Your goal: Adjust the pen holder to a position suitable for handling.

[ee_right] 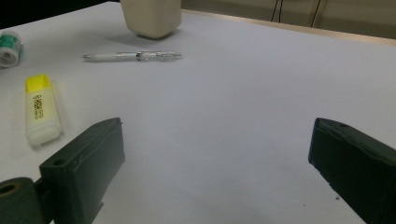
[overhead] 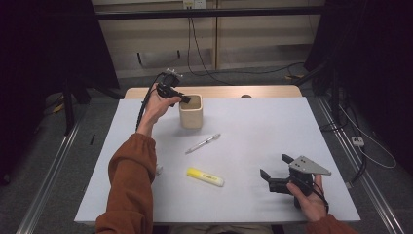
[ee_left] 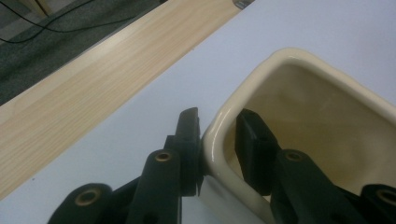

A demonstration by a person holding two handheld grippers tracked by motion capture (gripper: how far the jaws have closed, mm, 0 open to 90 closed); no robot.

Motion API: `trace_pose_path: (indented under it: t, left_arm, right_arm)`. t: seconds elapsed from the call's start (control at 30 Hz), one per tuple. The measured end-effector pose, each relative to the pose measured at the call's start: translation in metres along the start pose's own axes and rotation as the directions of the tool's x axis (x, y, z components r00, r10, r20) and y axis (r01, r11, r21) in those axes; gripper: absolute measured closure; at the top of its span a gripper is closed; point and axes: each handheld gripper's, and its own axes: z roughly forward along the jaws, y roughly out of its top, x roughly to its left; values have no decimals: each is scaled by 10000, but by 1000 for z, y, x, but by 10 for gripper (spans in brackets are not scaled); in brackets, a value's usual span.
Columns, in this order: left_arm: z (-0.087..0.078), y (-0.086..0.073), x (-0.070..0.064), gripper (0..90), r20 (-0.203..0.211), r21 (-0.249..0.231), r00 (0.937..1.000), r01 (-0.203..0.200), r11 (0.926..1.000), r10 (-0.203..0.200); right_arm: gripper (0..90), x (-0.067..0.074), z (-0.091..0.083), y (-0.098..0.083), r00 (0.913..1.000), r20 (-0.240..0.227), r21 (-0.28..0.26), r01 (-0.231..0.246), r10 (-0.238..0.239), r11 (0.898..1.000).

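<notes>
A cream, square-sided cup (overhead: 191, 111) stands upright at the back left of the white table (overhead: 263, 122). My left gripper (overhead: 184, 99) comes at it from the left, and its jaws straddle the cup's near rim. In the left gripper view, one jaw lies against the outer wall of the cup (ee_left: 327, 121) and the other sits inside it, so the left gripper (ee_left: 219, 119) pinches the wall. My right gripper (overhead: 273, 165) rests low at the near right with its jaws wide apart. Bare table shows between the jaws of the right gripper (ee_right: 215, 135).
A clear pen (overhead: 202, 144) lies at an angle just in front of the cup (ee_right: 150, 16). A yellow highlighter (overhead: 205, 177) lies nearer the front edge. A small green and white roll (ee_right: 9, 46) sits left of the highlighter (ee_right: 41, 108). A wooden strip (ee_left: 93, 93) borders the table's far edge.
</notes>
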Motion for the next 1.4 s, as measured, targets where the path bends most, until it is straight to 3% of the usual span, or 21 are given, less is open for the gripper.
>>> trace_pose_path:
  t: [0.17,0.27,0.43,0.63,0.77,0.8,1.0,1.17,1.27,1.4]
  left_arm:
    - [-9,4,-5,714,-89,114,9996,-267,9996,268]
    - [-12,5,-8,714,-130,-47,9997,-215,9998,214]
    - [-30,5,-18,714,-143,-78,9987,-491,9988,489]
    - [-43,2,-27,715,-189,-241,9995,-261,9994,257]
    - [-51,-2,-36,714,-176,24,9975,-678,9977,678]
    - [-53,-5,-39,714,-123,-209,9990,-438,9988,435]
    - [-59,-10,-48,714,-164,-286,9990,-420,9987,415]
    - [-68,-12,-65,714,-203,-263,9986,-487,9985,482]
    - [-71,-13,-73,713,-257,-405,9991,-336,9986,326]
    - [-77,-14,-90,713,-94,-434,9988,-485,9979,482]
  right_arm:
    - [35,0,0,0,10000,9,4,0,0,10000]
    - [35,0,0,0,10000,17,-11,0,0,10000]
    - [35,0,0,1,10000,15,-41,2,-2,10000]
    - [35,1,0,2,10000,-21,-88,64,-64,9999]
    - [35,1,2,3,9999,-45,-74,104,-105,9999]
    - [35,1,3,3,9999,-57,-82,97,-97,9999]
    - [34,3,4,4,9998,-130,-100,179,-181,9998]
    - [34,3,4,5,9997,-90,-91,247,-248,9997]
    - [34,2,3,5,9998,16,-127,181,-181,9998]
    - [33,0,1,6,9997,174,-195,166,-162,9997]
